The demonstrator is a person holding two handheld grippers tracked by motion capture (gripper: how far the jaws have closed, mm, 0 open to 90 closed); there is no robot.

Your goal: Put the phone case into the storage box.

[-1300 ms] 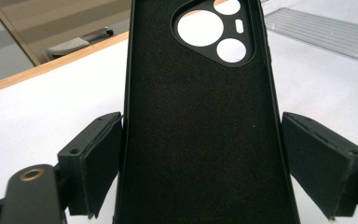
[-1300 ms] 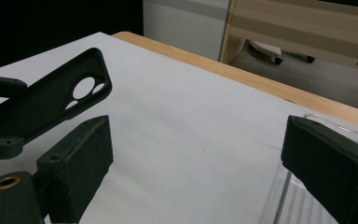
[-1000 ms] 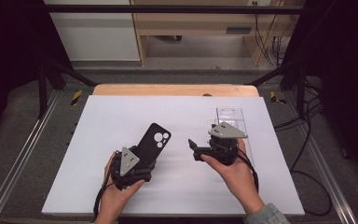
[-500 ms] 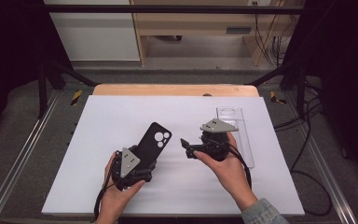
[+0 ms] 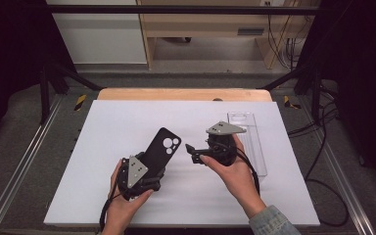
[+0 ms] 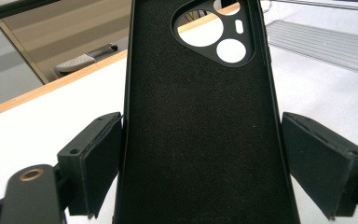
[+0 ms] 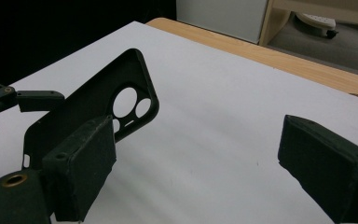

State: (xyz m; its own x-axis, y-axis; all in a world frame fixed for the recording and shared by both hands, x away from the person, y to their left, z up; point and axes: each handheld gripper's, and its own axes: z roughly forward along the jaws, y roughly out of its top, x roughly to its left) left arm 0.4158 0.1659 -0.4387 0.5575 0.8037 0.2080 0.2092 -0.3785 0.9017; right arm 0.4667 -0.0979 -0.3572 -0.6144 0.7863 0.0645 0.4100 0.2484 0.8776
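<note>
High view shows the left gripper [image 5: 152, 169] clamped on the black phone case [image 5: 161, 149] at the frame's lower middle, above the white worktop [image 5: 127, 117]; the right gripper [image 5: 192, 152], jaws apart, should approach the case's free end squarely, taking both edges evenly

From the high view I see the white tabletop [image 5: 127, 127] evenly and brightly lit from above, dark surroundings either side. Soft shadows sit under each tool. In the left gripper view the case [image 6: 200, 130] is close, grainy, slightly soft. Right gripper view: near jaws blurred, tabletop faintly streaked.
</note>
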